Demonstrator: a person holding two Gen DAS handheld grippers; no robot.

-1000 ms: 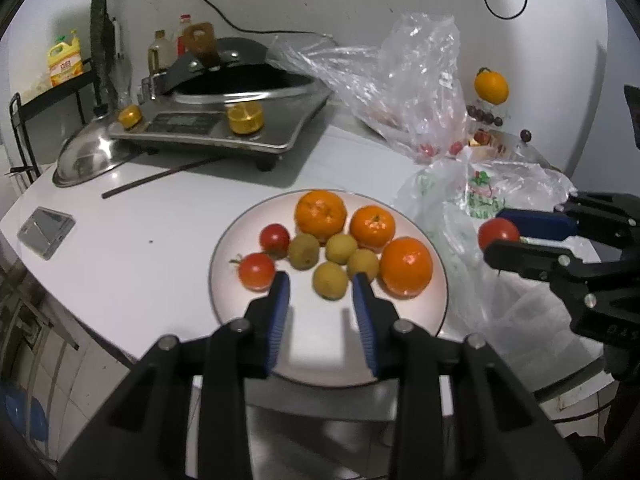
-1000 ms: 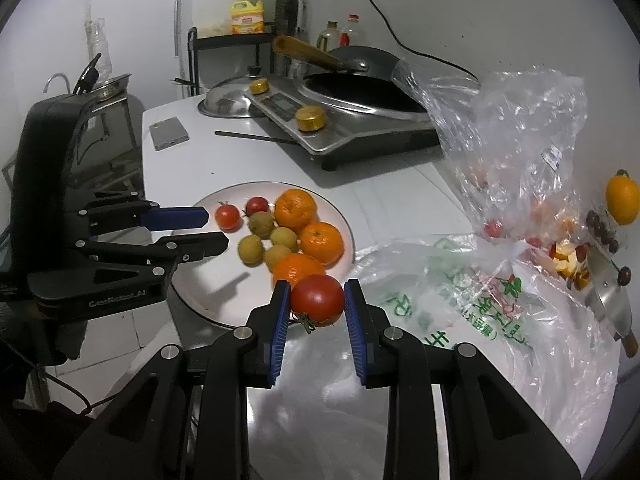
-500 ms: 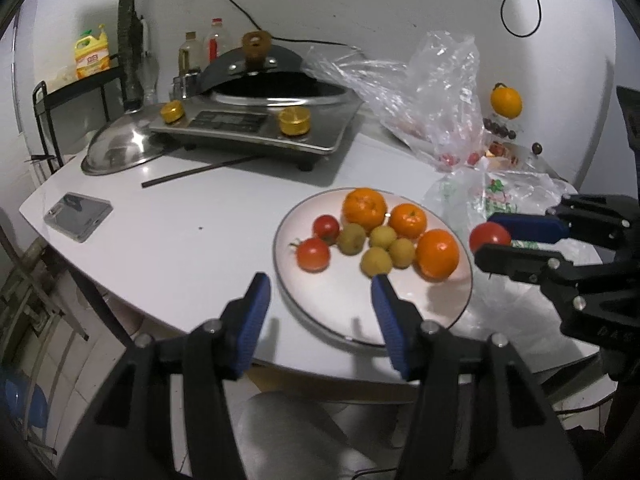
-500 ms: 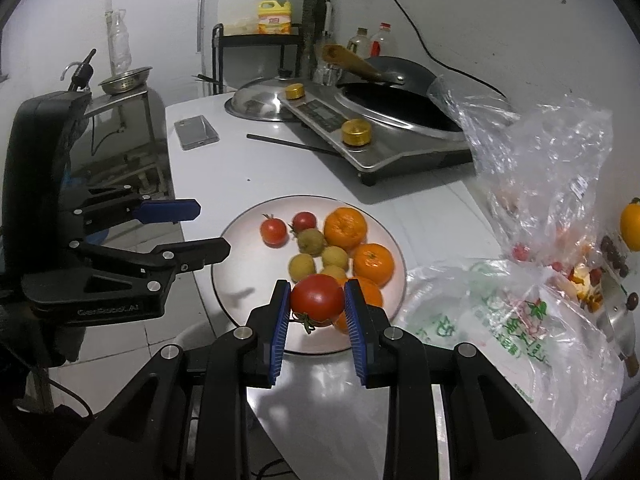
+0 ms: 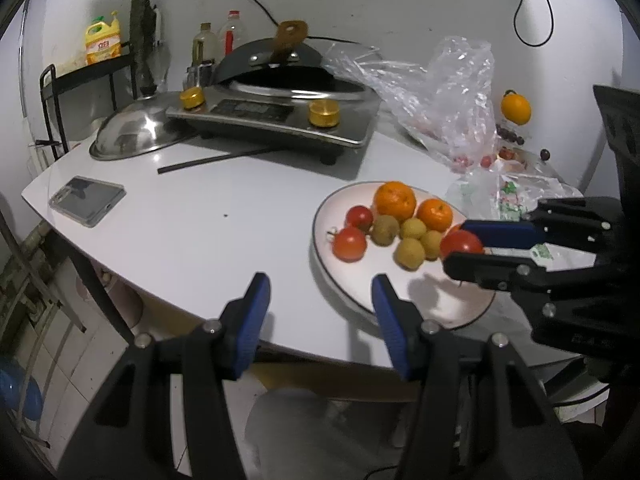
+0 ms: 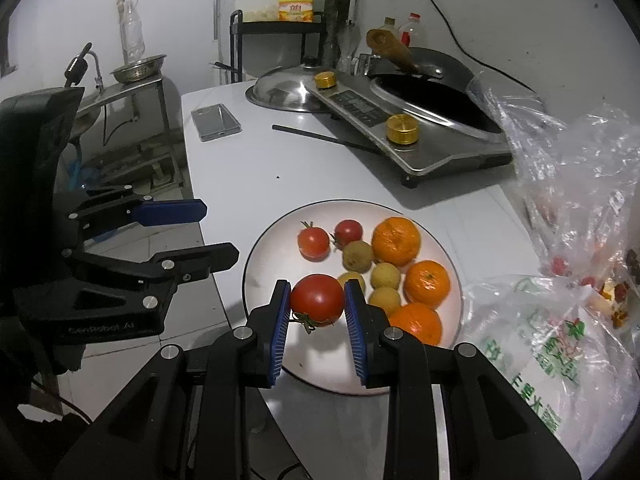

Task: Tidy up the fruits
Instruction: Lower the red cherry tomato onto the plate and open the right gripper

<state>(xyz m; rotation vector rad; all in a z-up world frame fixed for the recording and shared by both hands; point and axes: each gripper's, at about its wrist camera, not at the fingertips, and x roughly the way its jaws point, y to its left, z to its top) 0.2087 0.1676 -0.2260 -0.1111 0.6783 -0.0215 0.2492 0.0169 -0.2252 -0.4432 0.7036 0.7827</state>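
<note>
A white plate (image 6: 276, 276) on the white table holds three oranges (image 6: 396, 240), two small red tomatoes (image 6: 314, 242) and several small yellow-brown fruits (image 6: 358, 255). My right gripper (image 6: 316, 300) is shut on a larger red tomato (image 6: 318, 298), stem hanging down, just above the plate's near part. The left wrist view shows this tomato (image 5: 460, 244) at the plate's right side. My left gripper (image 5: 320, 284) stands open with nothing between its fingers, over the table edge left of the plate (image 5: 440, 300). It also appears at the left of the right wrist view as the left gripper (image 6: 220, 230).
Behind the plate stand a steel cooker with a black wok (image 5: 280, 116), a steel lid (image 5: 132, 132), a black chopstick (image 5: 212, 162) and a phone (image 5: 86, 200). Plastic bags (image 6: 560, 320) with more fruit lie right of the plate. The table edge runs close beneath both grippers.
My left gripper has opened wider and drawn back to the left, off the plate. The right gripper has carried the tomato from over the plastic bag to above the plate.
</note>
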